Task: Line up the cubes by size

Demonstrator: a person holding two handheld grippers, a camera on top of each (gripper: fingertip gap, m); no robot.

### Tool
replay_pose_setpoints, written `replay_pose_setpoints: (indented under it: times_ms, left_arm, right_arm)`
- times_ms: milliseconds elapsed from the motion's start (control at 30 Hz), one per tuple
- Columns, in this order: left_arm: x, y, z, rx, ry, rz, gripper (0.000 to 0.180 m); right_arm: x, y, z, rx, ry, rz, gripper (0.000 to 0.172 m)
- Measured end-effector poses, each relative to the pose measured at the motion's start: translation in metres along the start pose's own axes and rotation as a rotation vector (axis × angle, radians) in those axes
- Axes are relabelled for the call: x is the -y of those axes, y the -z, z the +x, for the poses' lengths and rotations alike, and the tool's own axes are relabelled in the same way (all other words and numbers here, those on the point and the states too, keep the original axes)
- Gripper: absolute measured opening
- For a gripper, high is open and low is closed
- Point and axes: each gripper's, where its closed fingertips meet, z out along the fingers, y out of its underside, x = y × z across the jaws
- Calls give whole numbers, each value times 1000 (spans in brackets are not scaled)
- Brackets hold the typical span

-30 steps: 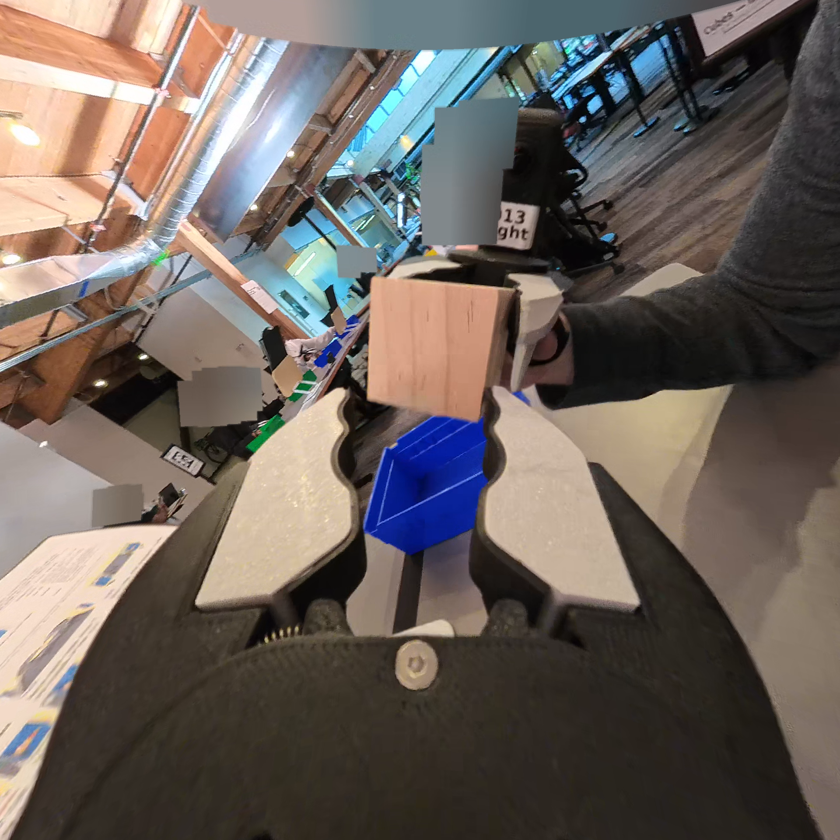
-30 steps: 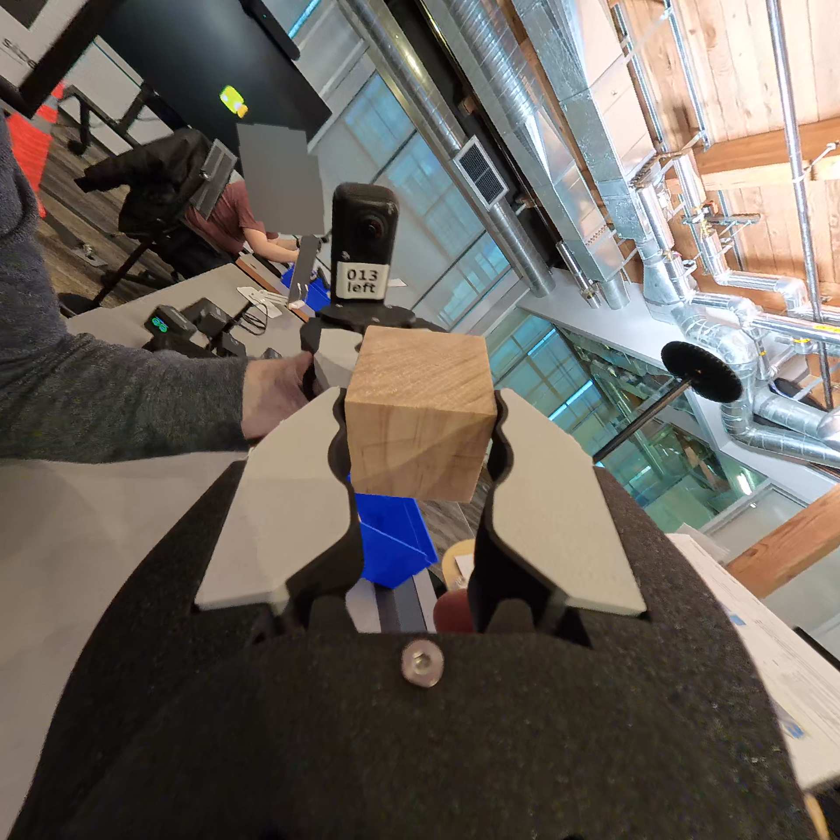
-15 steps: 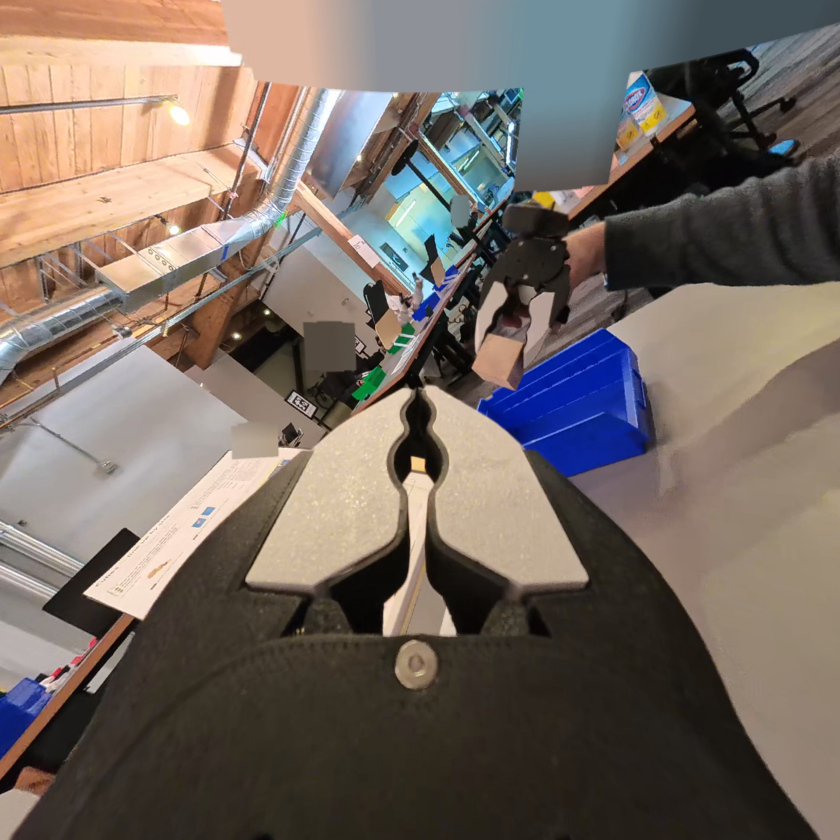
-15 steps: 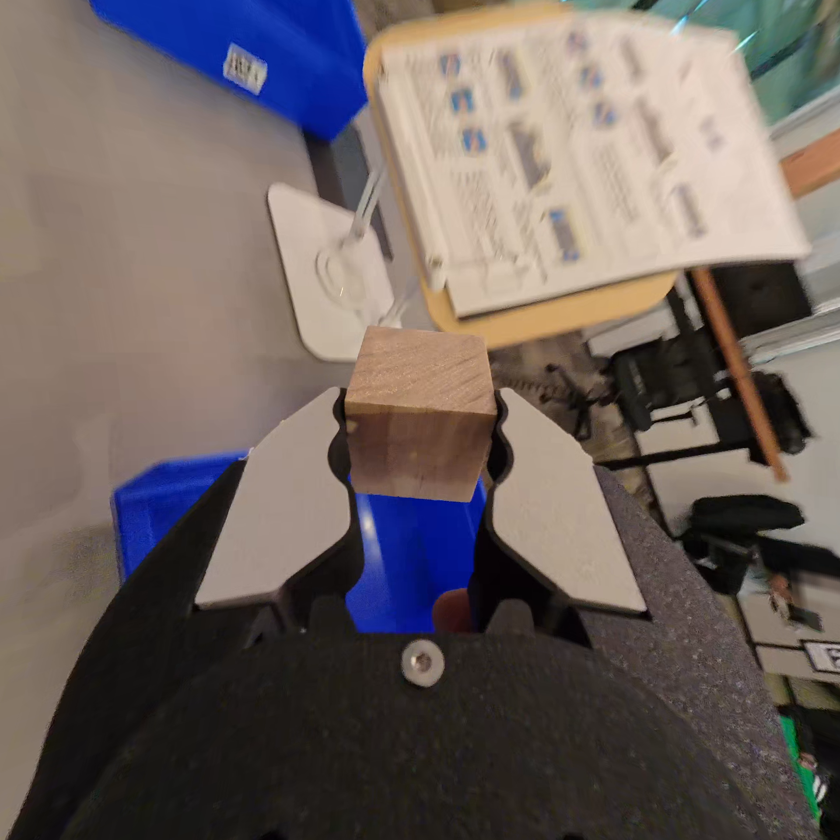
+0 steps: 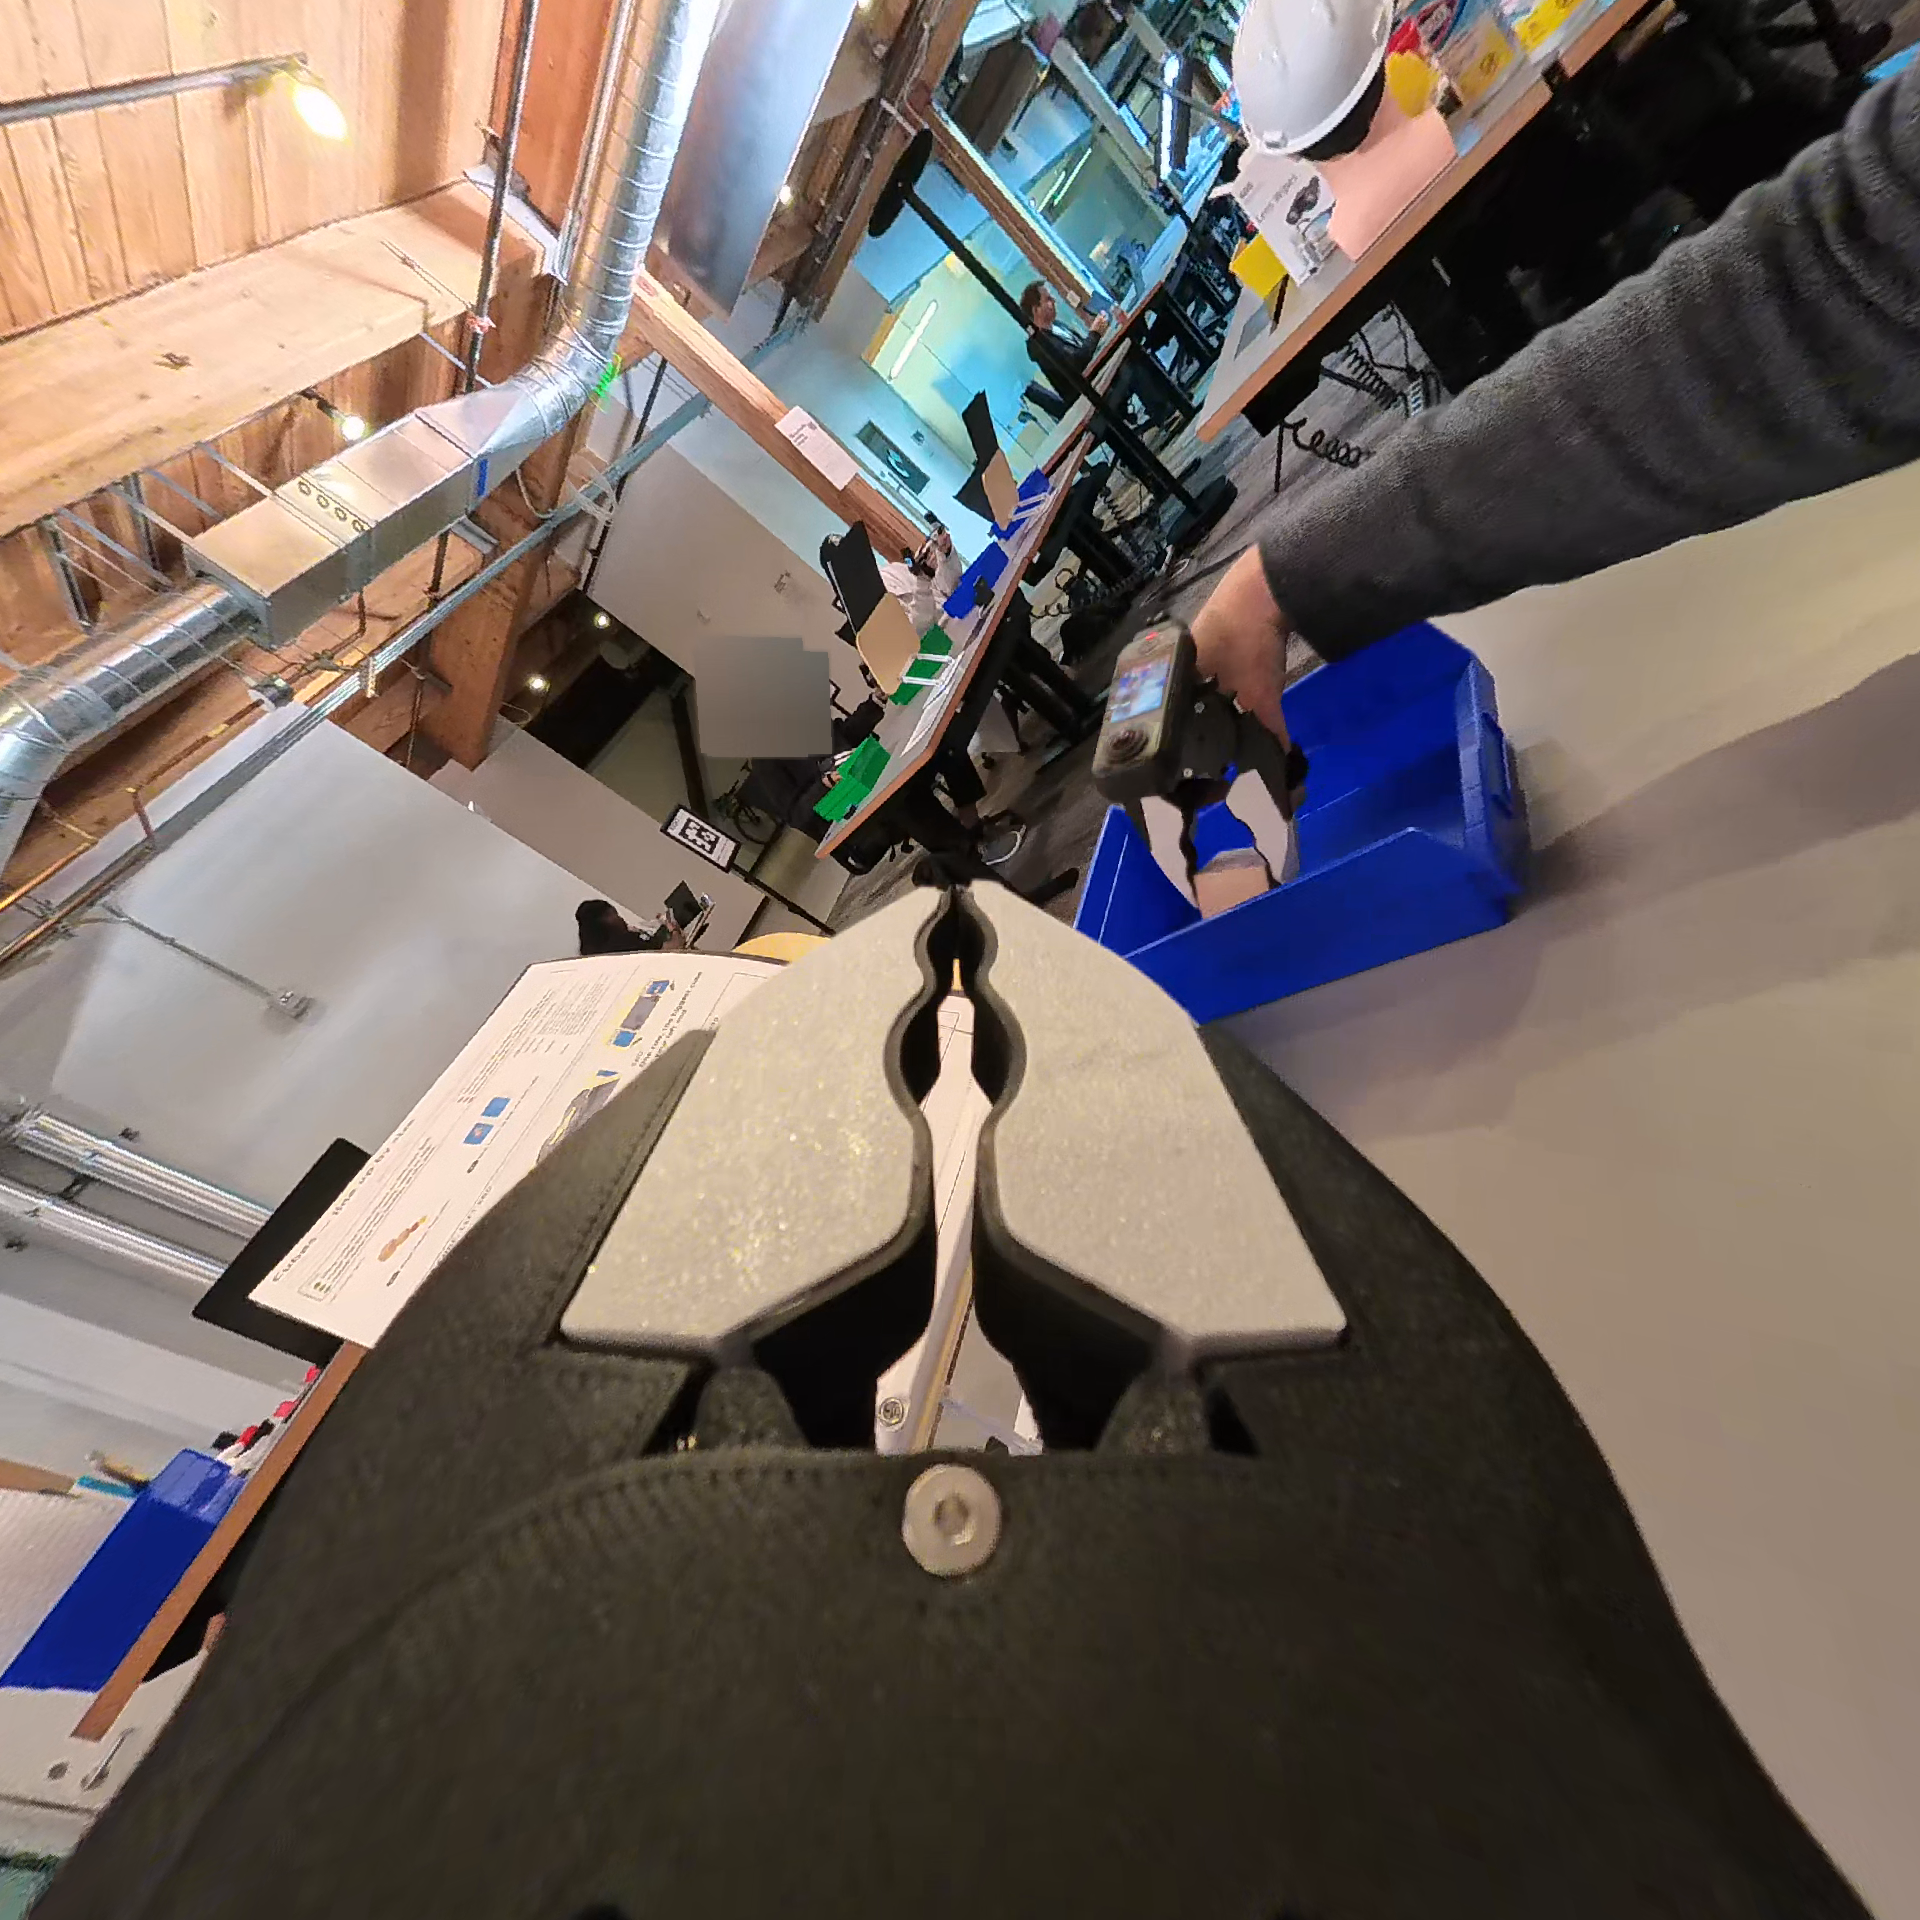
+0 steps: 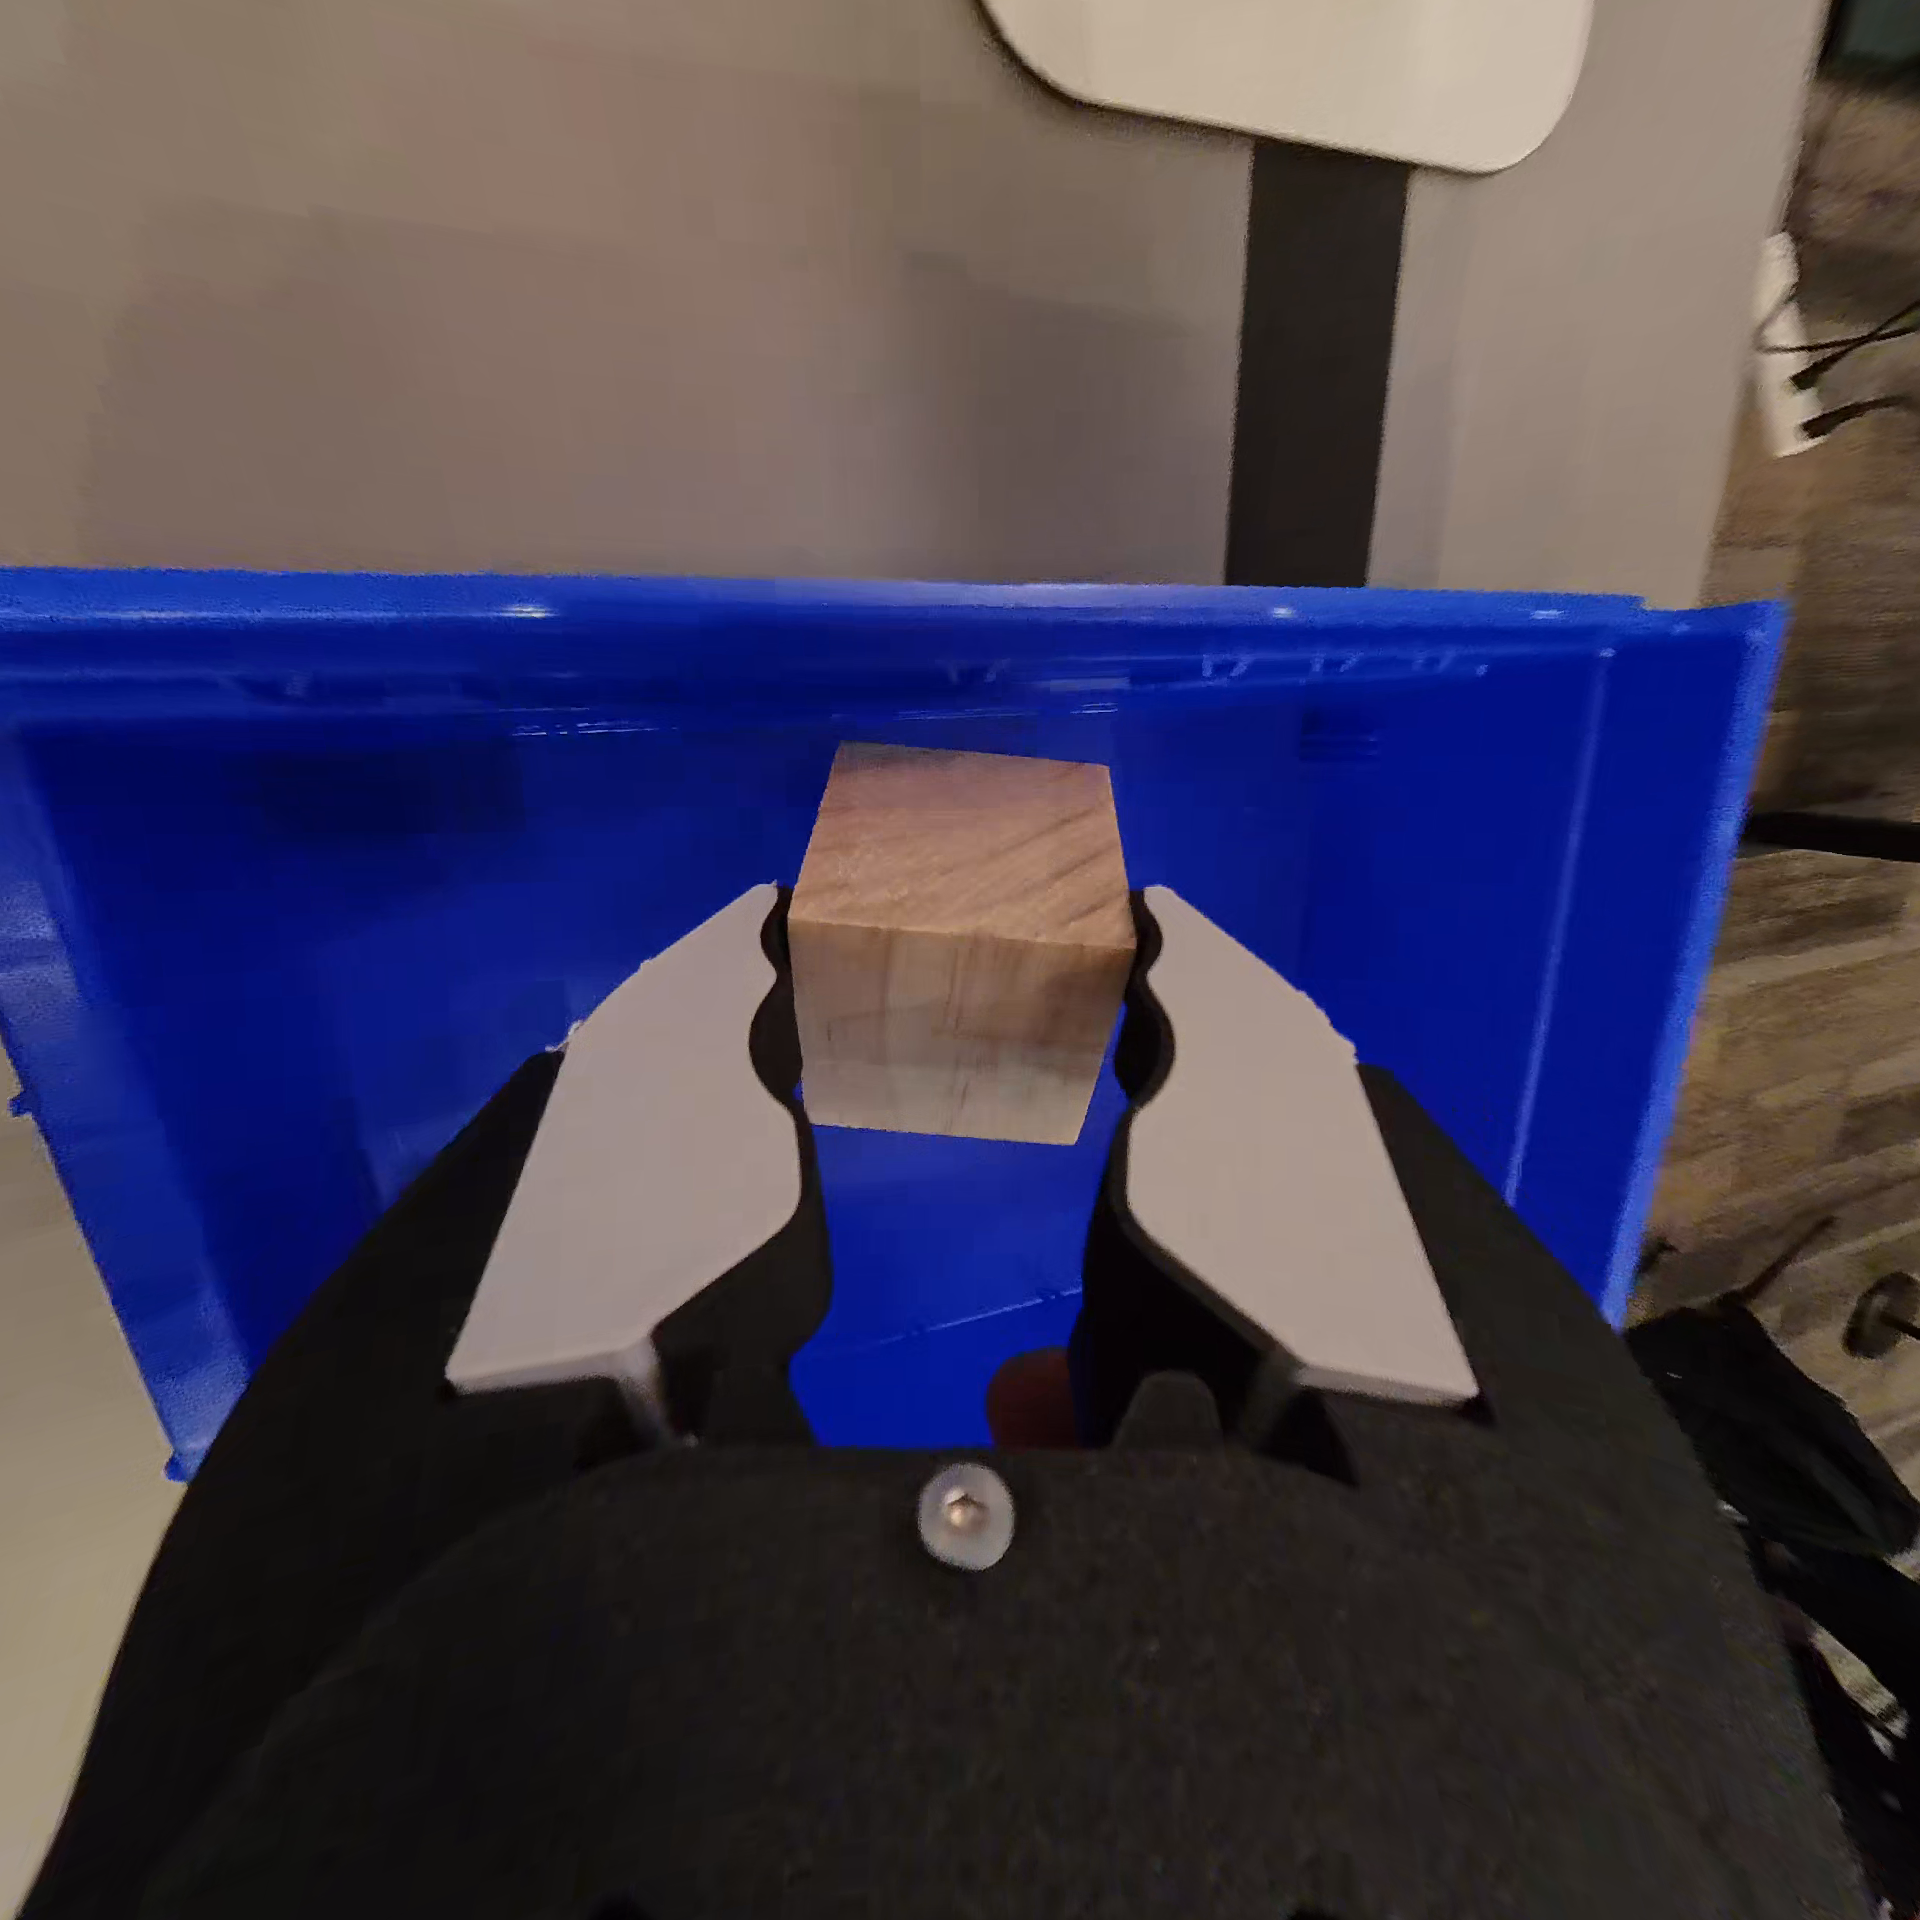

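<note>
inside the blue bin [image 6: 1558,935], walls near on all sides, right gripper [image 6: 961,935] fingers clench the wooden cube [image 6: 961,935]; left gripper [image 5: 954,914] fingers clenched bare outside the bin.

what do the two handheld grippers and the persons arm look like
Both grippers, left and right, have a black textured body with a silver screw at the centre and two pale grey jaws with wavy black inner edges. Seen from the left wrist view, the right gripper carries a small camera on top. The person's arm wears a dark grey knit sleeve.
</note>
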Motion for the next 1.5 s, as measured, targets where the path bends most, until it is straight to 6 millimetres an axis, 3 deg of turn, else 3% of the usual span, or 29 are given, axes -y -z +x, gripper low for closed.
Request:
replay_pose_setpoints:
  times_ms: [233, 567, 800, 1033, 1167, 1333, 1400, 1500]
  left_arm:
    - [-3, 0, -2, 4, -4, -15, 0]
    - [-9, -2, -1, -2, -10, -40, 0]
    - [-9, -2, 0, -9, -11, -39, 0]
    - [-10, -2, 2, -15, -17, -49, 0]
    - [-10, 3, -2, 2, -17, -49, 0]
    - [-10, 13, -11, 39, -9, -48, 0]
    - [-9, 16, -14, 53, -11, -51, 0]
    - [-13, 23, -20, 86, -19, -80, 0]
  right_arm:
    - [-2, -28, -5, 148, 35, -94, 59]
    - [6, -43, -5, 216, 32, -119, 59]
    - [8, -44, -5, 207, 40, -124, 59]
    - [10, -33, 1, 171, 32, -119, 64]
    - [6, -5, 16, 35, 7, -132, 63]
    - [18, 66, 32, -300, -53, -72, 50]
    - [37, 100, 29, -454, -67, -6, 43]
    - [91, 141, 4, -606, -24, 192, 35]
